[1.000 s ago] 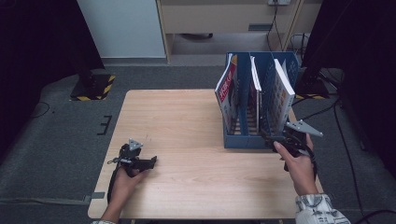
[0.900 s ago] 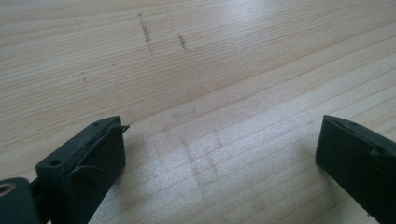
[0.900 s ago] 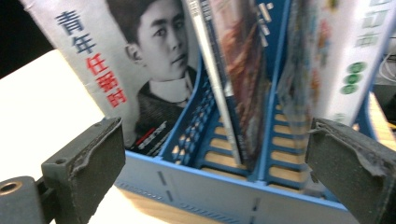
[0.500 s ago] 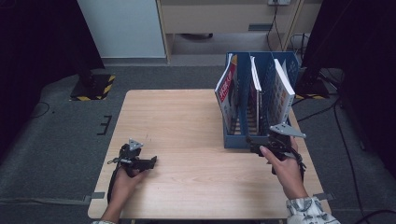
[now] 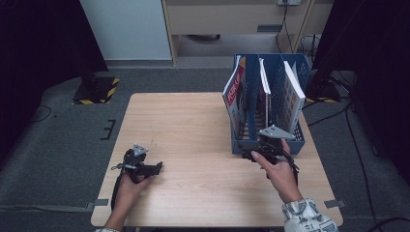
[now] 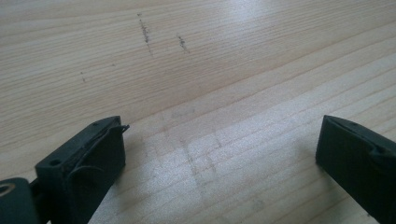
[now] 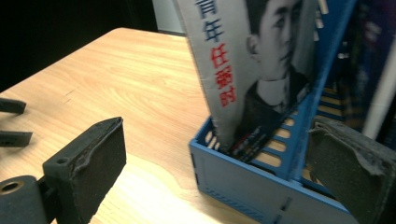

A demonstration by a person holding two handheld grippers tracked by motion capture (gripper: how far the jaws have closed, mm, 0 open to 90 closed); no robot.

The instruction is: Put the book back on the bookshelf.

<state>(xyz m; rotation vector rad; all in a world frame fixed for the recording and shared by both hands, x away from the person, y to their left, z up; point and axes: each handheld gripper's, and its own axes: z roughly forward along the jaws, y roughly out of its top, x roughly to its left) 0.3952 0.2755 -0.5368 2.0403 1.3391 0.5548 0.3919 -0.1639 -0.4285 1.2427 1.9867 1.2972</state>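
Since a second ago our right hand-held gripper [image 5: 255,153] has slid from the rack's 3 o'clock corner to its near front edge, while our left hand-held gripper [image 5: 153,168] has stayed put at 8 o'clock on the surface [image 5: 193,125].

We see the blue file rack [image 5: 268,144] at 2 o'clock, its long axis running from 6 toward 12. Three magazines stand in it: the left magazine [image 5: 234,99] leans toward 9 (a portrait cover in the right gripper view), the other two magazines [image 5: 290,96] are beside it.

Our right jaws gape wide, straddling the rack's near corner [image 7: 243,175], gripping nothing. Our left jaws, equally spread, hover low over bare wood, empty.
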